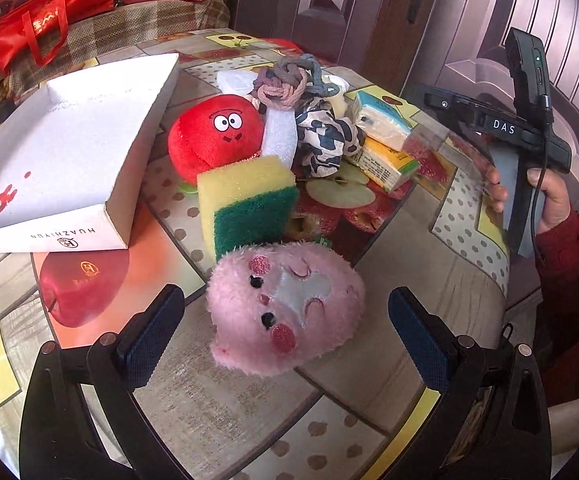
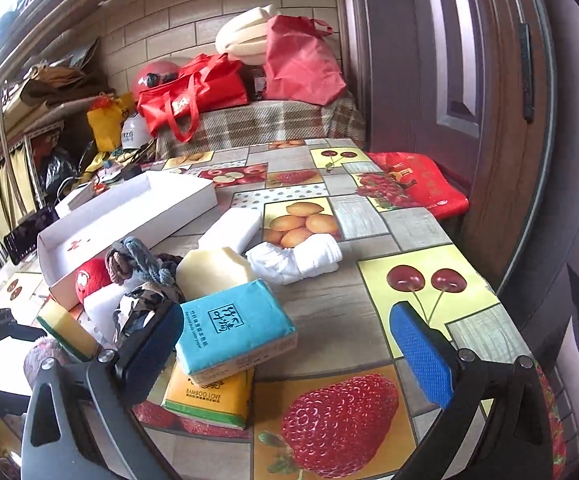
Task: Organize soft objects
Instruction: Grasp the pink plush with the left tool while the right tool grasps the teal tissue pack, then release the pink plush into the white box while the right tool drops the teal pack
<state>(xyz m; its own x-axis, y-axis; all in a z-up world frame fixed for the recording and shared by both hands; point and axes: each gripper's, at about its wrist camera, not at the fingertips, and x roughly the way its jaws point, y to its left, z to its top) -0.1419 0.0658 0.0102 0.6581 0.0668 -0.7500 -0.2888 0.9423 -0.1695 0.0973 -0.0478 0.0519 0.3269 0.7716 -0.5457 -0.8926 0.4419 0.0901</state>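
Pink plush toy [image 1: 285, 308] between wide-open left claw [image 1: 287, 334] fingers, untouched, right claw [image 2: 287, 354] open, empty

Your pink toy [image 1: 285, 312] is fuzzy cloth. The sponge [image 1: 245, 204] has a rough green side and soft yellow foam. The box [image 1: 69, 152] is smooth white card. The counter [image 2: 369, 304] has a shiny plastic cover.
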